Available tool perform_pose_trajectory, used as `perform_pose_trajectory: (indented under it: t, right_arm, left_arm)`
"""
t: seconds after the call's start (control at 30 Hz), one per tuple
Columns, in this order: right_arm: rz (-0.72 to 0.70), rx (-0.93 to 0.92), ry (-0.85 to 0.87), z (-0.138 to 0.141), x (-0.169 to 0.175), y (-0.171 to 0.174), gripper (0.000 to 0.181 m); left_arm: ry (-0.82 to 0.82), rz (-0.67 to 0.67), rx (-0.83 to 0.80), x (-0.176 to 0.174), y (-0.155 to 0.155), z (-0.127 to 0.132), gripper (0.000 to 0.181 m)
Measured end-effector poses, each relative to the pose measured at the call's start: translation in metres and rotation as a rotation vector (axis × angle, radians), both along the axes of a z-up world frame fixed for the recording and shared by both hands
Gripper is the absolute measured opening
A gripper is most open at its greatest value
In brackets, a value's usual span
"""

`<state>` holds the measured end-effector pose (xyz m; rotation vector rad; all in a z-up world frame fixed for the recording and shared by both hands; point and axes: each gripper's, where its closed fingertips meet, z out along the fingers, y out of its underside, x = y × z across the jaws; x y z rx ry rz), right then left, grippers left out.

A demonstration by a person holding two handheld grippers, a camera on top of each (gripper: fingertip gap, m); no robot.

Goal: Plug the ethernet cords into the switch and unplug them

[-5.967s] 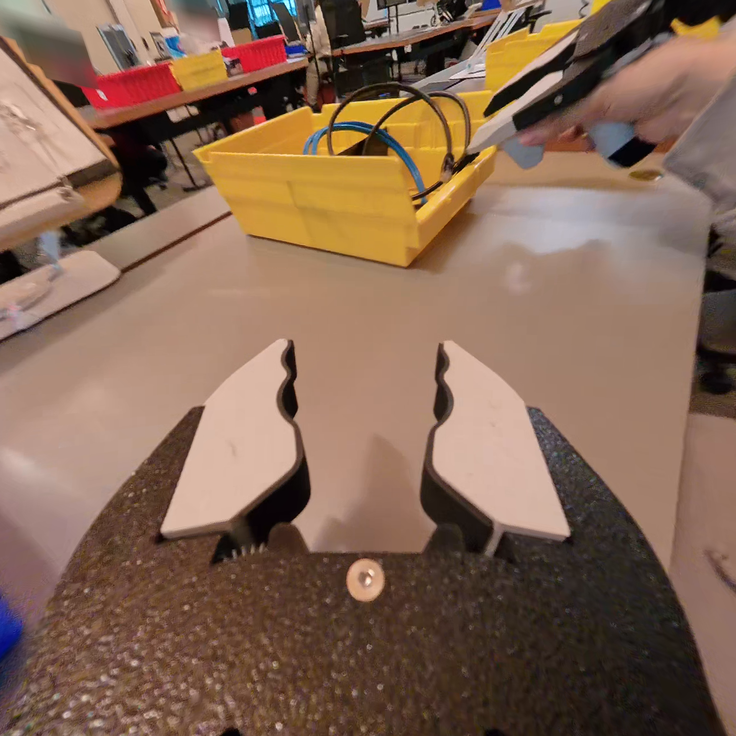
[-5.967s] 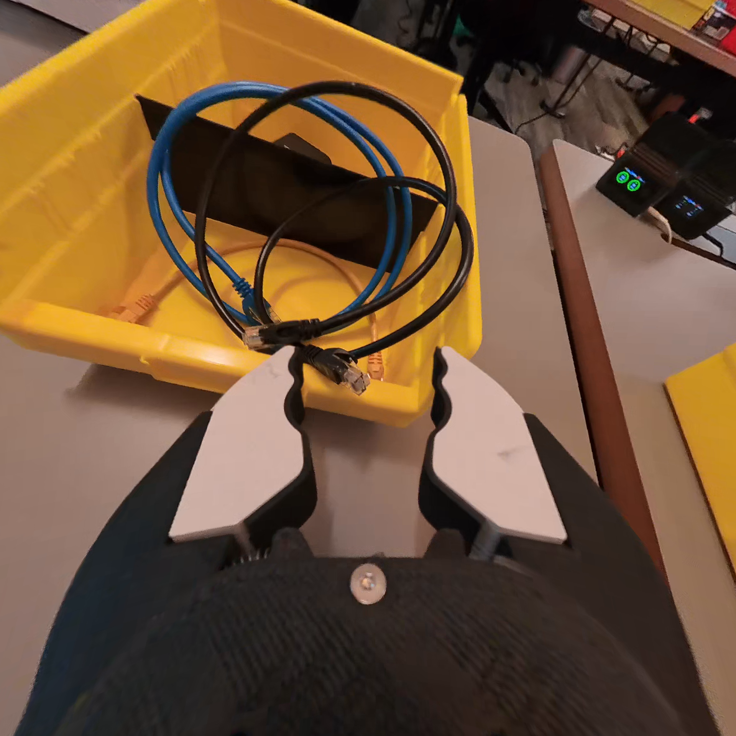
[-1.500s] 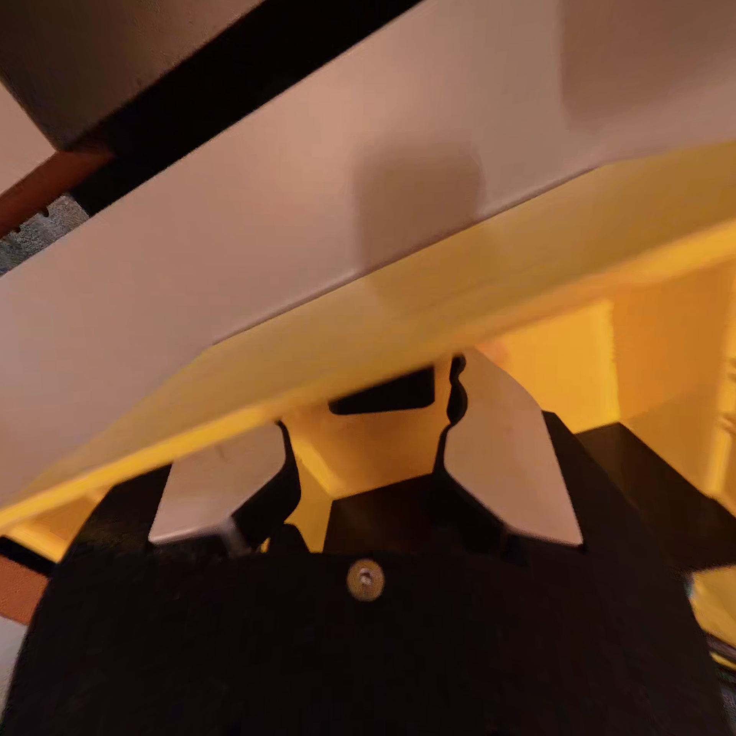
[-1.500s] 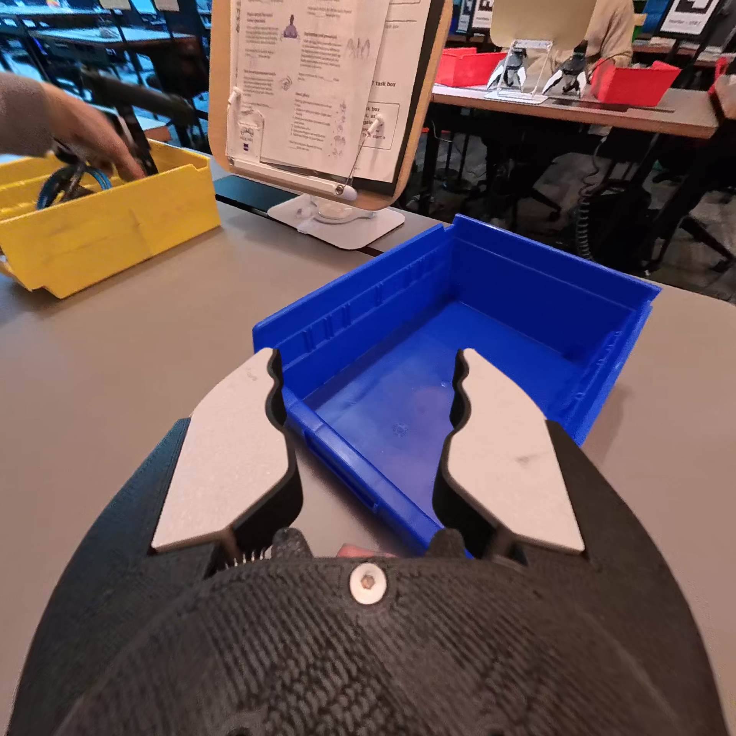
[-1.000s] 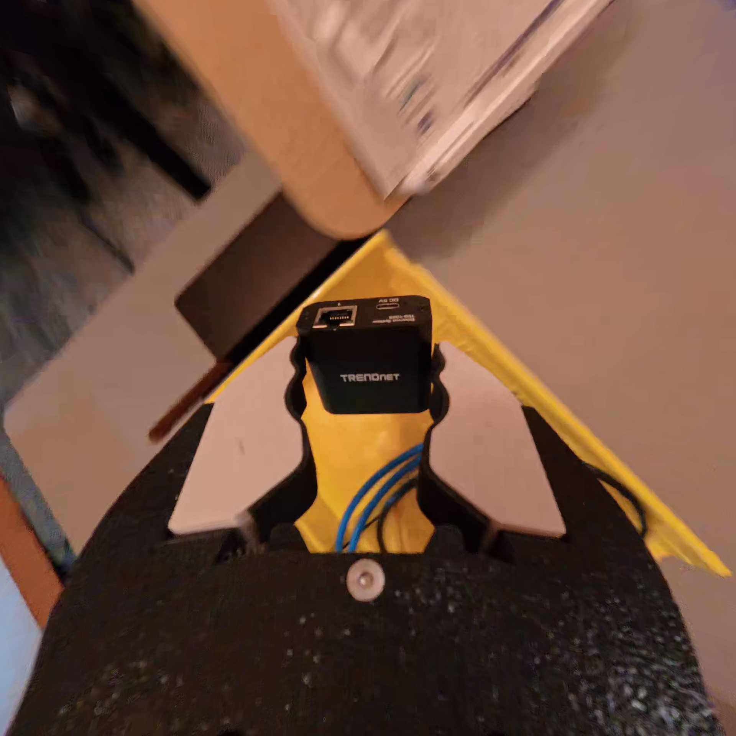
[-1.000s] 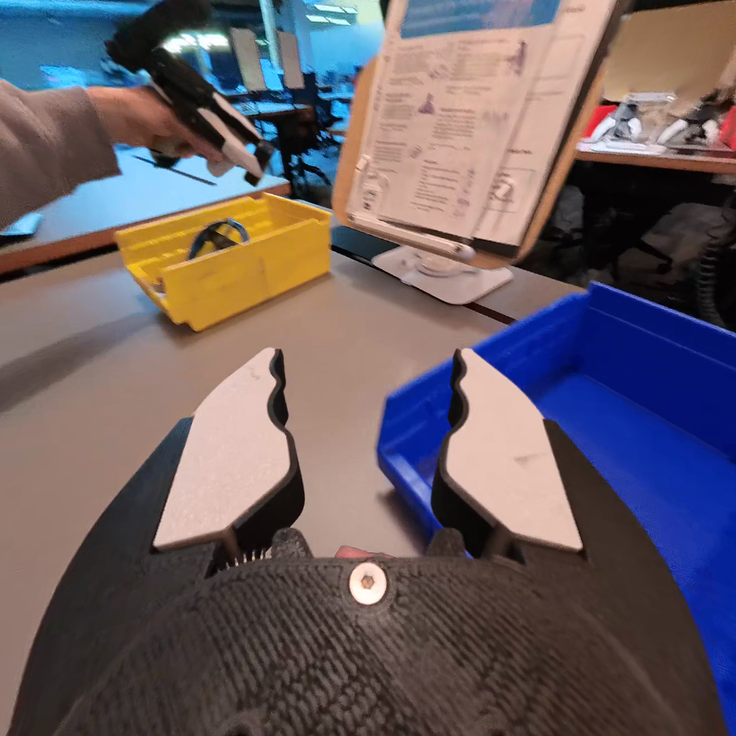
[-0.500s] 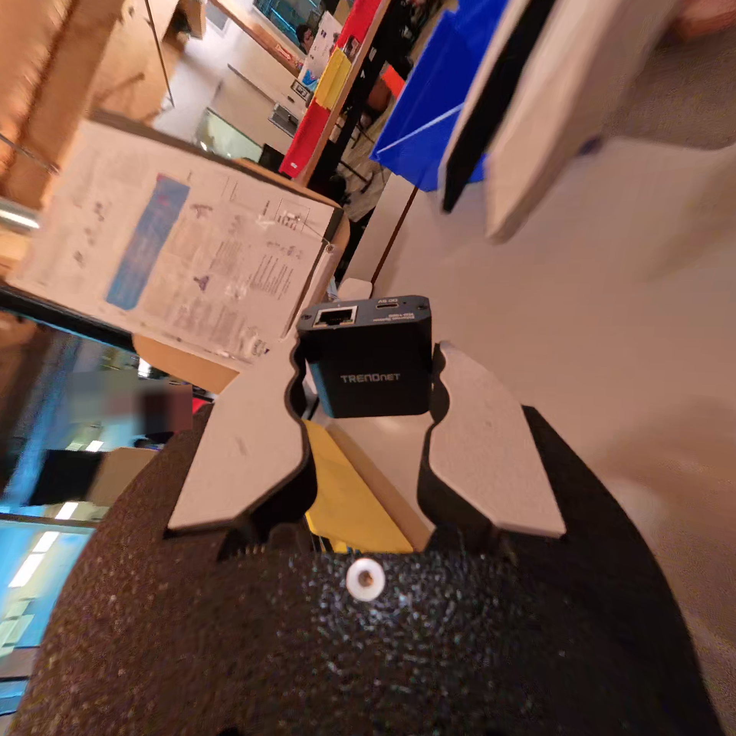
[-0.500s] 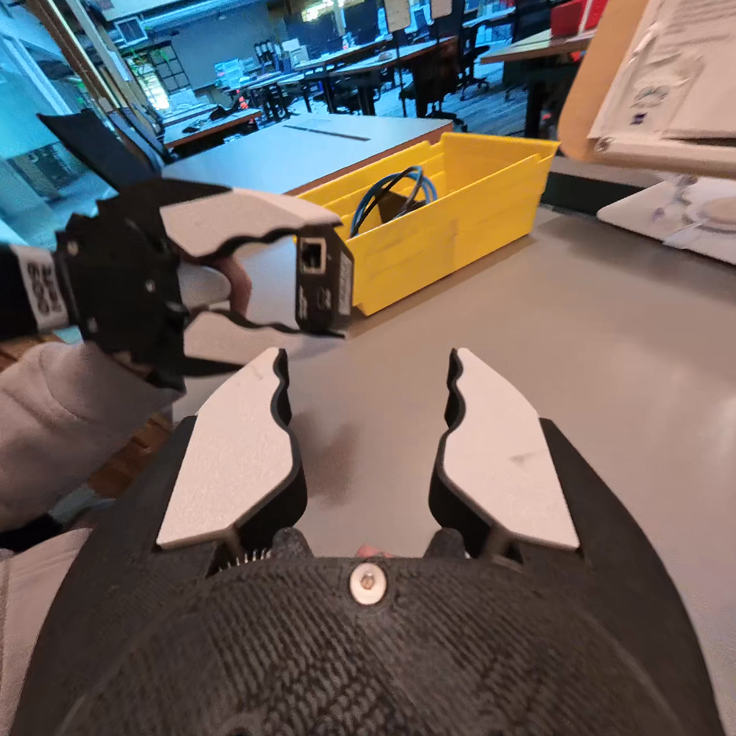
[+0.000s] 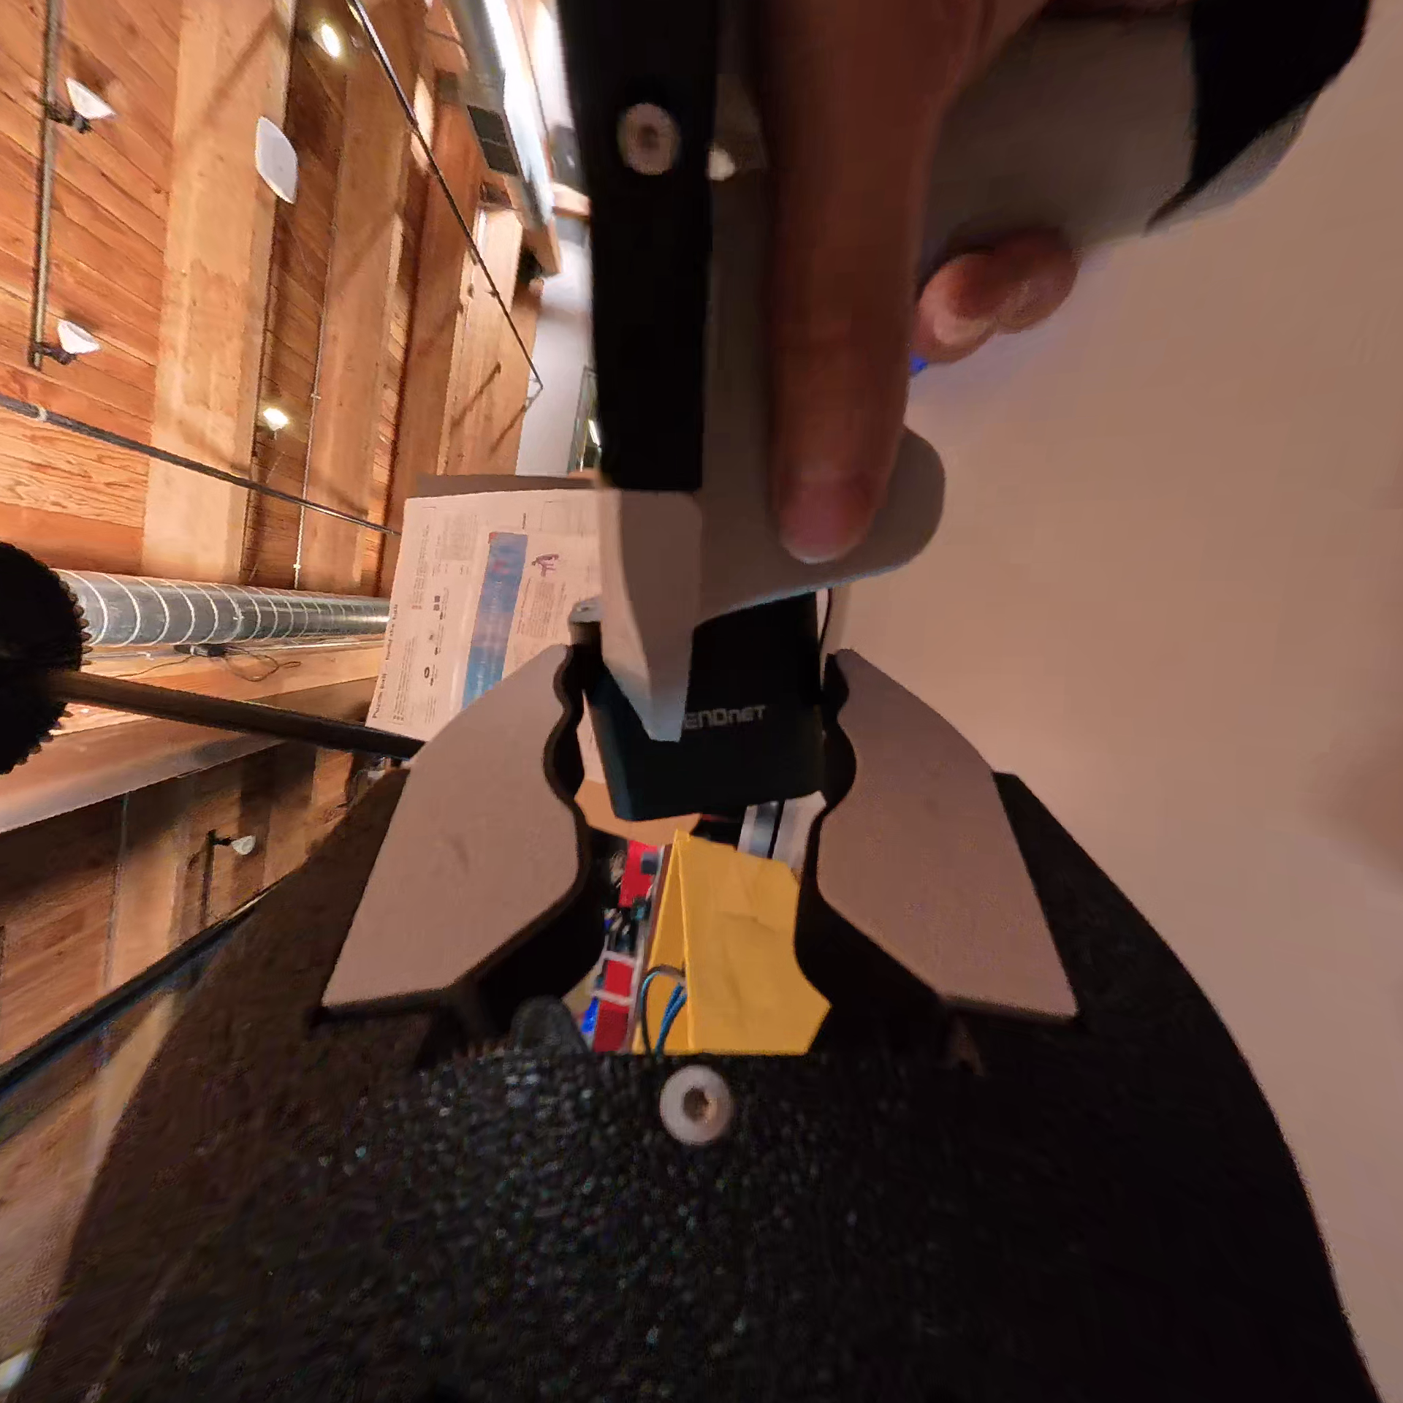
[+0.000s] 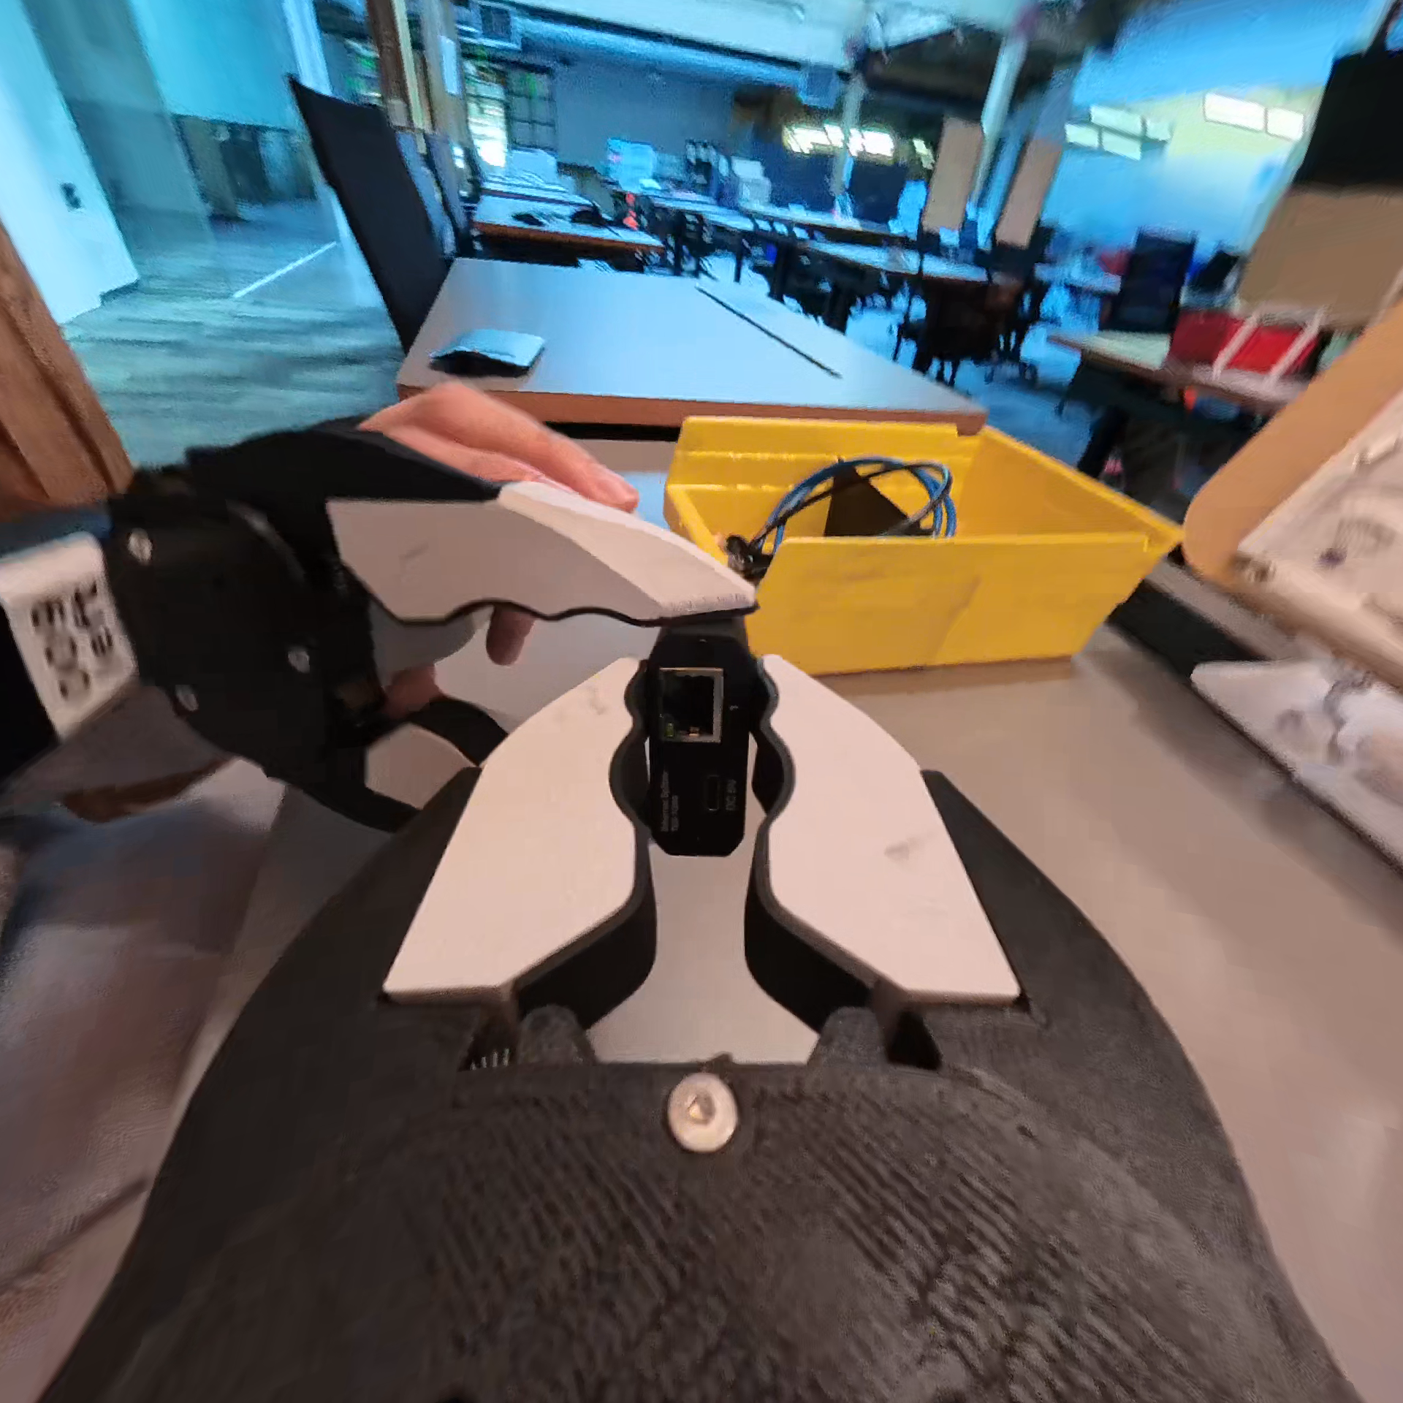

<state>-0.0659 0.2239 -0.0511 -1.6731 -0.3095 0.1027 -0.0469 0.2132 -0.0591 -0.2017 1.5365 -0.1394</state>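
The small black switch [image 10: 695,759] hangs in the air above the grey table [image 10: 1101,873], port side toward the right wrist camera. My right gripper [image 10: 698,668] is shut on its two flat faces. My left gripper [image 9: 698,668] is shut on its sides from the left; its upper finger [image 10: 531,554] lies over the switch's top. In the left wrist view the switch [image 9: 729,759] sits between my fingers, and a right gripper finger [image 9: 653,607] crosses in front of it. Blue and black ethernet cords [image 10: 911,486] lie coiled in the yellow bin [image 10: 949,600].
A clipboard stand with papers [image 10: 1328,531] and its white base [image 10: 1291,714] stand at the right of the table. The yellow bin [image 9: 729,949] also shows in the left wrist view. A hand [image 9: 827,379] holds the right gripper. Another table [image 10: 683,342] stands behind. My left and right fingertips are right by each other.
My left gripper lifted the switch out of the yellow bin and carried it to the right gripper. The right gripper, open half a second ago, has shut on the switch.
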Motion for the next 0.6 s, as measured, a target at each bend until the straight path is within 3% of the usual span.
perform_pose_trajectory:
  t: [0.07, 0.1, 0.2, 0.27, 0.33, 0.47, 0.6]
  right_arm:
    - [-0.022, 0.042, -0.125, 0.003, 0.011, -0.004, 0.024]
    - [-0.044, 0.055, -0.191, 0.005, 0.020, -0.007, 0.024]
    - [0.066, 0.254, -0.422, 0.025, 0.014, -0.028, 0.024]
    - [0.196, 0.353, -0.431, 0.038, -0.005, -0.043, 0.024]
    - [0.247, 0.395, -0.474, 0.043, -0.020, -0.048, 0.024]
    - [0.313, 0.292, -0.668, 0.020, -0.039, -0.043, 0.024]
    - [0.400, 0.273, -0.658, 0.011, -0.055, -0.044, 0.024]
  left_arm:
    - [0.024, -0.075, -0.160, -0.006, -0.004, 0.004, 0.056]
    - [0.053, -0.119, -0.308, -0.009, -0.003, 0.007, 0.063]
    - [0.313, -0.335, -0.992, -0.023, -0.011, 0.011, 0.071]
    - [0.510, -0.467, -1.470, -0.028, -0.013, 0.016, 0.097]
    - [0.657, -0.618, -1.745, -0.037, -0.015, 0.020, 0.097]
    - [0.915, -0.820, -1.904, -0.054, -0.035, 0.015, 0.095]
    - [1.039, -0.931, -1.926, -0.062, -0.049, 0.013, 0.076]
